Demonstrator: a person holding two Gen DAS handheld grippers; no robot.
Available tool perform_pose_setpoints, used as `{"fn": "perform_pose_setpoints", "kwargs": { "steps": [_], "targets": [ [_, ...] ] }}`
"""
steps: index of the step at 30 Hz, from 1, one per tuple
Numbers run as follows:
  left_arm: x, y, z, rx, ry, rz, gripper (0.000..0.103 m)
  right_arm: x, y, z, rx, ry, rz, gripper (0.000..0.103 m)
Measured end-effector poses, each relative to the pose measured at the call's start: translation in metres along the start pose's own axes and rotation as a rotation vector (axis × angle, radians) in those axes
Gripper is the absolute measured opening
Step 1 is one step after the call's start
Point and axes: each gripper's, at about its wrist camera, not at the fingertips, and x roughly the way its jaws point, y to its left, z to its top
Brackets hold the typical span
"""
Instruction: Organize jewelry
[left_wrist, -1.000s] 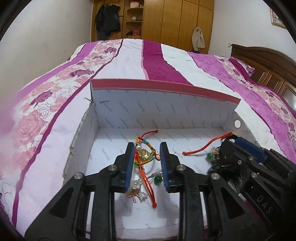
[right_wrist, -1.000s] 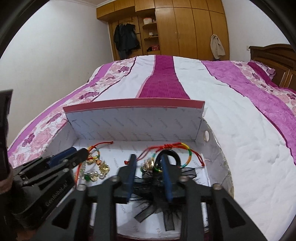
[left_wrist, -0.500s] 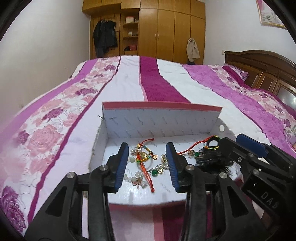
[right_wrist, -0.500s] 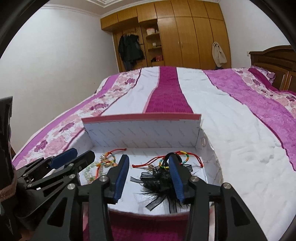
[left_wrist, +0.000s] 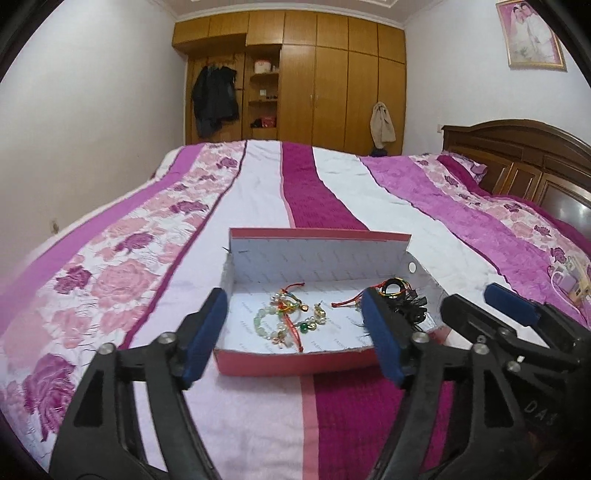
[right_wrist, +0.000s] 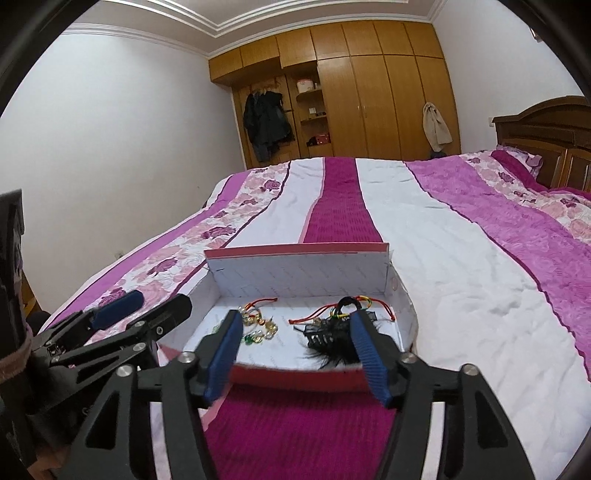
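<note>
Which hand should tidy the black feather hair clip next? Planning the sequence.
Right, probably: the black feather hair clip lies just ahead of the right gripper, whose fingers are opening, empty; the left gripper faces the bead bracelets.

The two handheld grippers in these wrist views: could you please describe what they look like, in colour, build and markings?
Both look alike: the left gripper and right gripper are black plastic frames with triangular cut-outs and silver pivot screws, each carrying two long fingers faced with blue pads. The right gripper's body shows pale lettering reading "DAS" in the left wrist view. No cables are visible.
</note>
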Motion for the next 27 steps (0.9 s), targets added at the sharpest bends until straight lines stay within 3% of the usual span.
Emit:
{"fn": "perform_pose_setpoints", "kwargs": {
  "steps": [6, 11, 14, 27],
  "targets": [
    [-0.021, 0.003, -0.003, 0.017, -0.002, 0.008, 0.082, -0.029, 0.001, -0.005, 0.014, -0.018, -0.012, 0.089],
    [-0.036, 0.005, -0.010, 0.026, -0.007, 0.046, 0.098, -0.049, 0.004, -0.010, 0.006, -0.039, -0.022, 0.097],
    [-0.042, 0.008, -0.013, 0.020, -0.001, 0.065, 0.098, -0.061, 0.005, -0.014, 0.006, -0.053, -0.025, 0.103],
    [-0.061, 0.019, -0.030, 0.016, 0.013, 0.097, 0.098, -0.087, -0.006, -0.036, 0.006, -0.038, -0.060, 0.103]
  ]
}}
